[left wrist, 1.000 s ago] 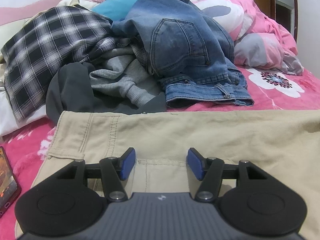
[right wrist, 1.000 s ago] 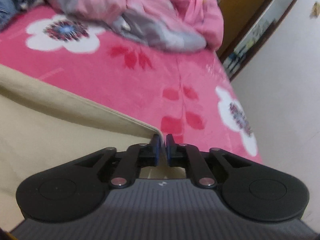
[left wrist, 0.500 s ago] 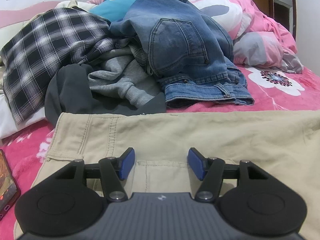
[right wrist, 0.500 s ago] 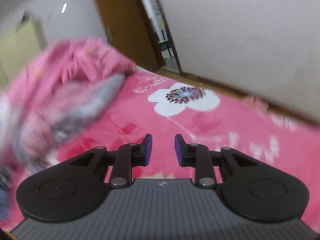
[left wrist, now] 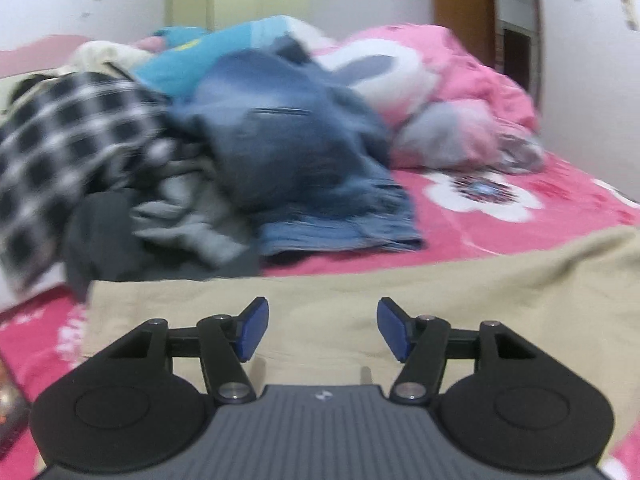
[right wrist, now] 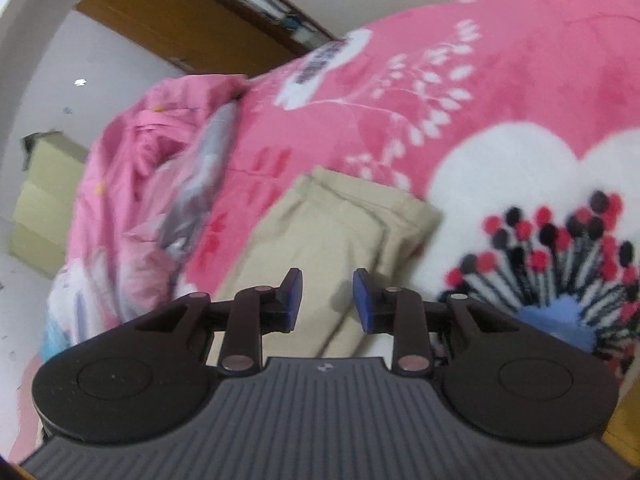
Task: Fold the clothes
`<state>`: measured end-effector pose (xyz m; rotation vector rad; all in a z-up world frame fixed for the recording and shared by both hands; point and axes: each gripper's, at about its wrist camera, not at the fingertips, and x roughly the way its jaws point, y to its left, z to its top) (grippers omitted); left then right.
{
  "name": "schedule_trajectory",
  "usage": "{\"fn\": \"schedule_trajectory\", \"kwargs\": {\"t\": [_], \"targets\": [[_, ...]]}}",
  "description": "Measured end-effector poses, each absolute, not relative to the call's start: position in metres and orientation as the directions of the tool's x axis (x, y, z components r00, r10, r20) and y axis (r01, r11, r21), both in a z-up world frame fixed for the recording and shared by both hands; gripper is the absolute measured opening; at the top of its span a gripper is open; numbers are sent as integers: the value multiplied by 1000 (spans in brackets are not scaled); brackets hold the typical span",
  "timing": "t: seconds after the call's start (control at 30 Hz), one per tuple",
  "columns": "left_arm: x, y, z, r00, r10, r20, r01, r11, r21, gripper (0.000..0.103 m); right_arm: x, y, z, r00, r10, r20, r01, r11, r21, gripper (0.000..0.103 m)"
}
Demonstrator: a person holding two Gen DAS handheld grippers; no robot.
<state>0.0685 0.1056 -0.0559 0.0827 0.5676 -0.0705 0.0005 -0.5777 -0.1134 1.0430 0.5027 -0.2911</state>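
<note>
Beige trousers [left wrist: 400, 292] lie flat across the pink flowered bed, right in front of my left gripper [left wrist: 322, 328], which is open and empty just above the cloth. In the right wrist view the trousers' leg end [right wrist: 332, 224] lies on the blanket beyond my right gripper [right wrist: 327, 304], which is open and empty above it. A heap of unfolded clothes sits behind: blue jeans [left wrist: 304, 160], a black-and-white checked shirt [left wrist: 68, 132], a grey sweater [left wrist: 188, 220] and a dark garment [left wrist: 104, 240].
A crumpled pink duvet [left wrist: 452, 96] lies at the bed's far right, also in the right wrist view [right wrist: 152, 184]. A phone [left wrist: 10, 400] lies at the left edge. A wooden door [left wrist: 460, 8] and white walls stand behind the bed.
My right gripper let go of the trousers' edge, opened, and swung round to look along the leg end. My left gripper lifted and tilted up a little, still open.
</note>
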Motion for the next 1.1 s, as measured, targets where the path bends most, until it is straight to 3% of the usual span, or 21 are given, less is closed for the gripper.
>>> {"fn": "schedule_trajectory", "kwargs": {"t": [0.13,0.4,0.7,0.8,0.87,1.03,1.1], "targets": [[56,85,-57,823,-137,-552,193,980,46,61,9,-583,-120,826,-27,-563,511,456,729,28],[53,80,-79,780,-151,-608,215,976,34,61,26,-594,-134,822,-73,-565,540,415,733,18],[56,85,-83,771,-141,-621,210,977,38,62,33,-591,-132,797,-126,-591,587,392,708,23],[58,83,-82,766,-137,-628,212,976,45,62,36,-595,-138,824,-111,-555,551,387,740,21],[59,83,-82,763,-132,-632,204,978,42,62,38,-595,-137,840,-109,-531,523,418,742,6],[58,82,-78,767,-103,-634,184,981,63,61,24,-593,-90,899,-148,-412,423,538,729,5],[58,82,-78,767,-98,-634,182,981,69,61,20,-597,-77,897,-161,-412,427,563,708,5]]}}
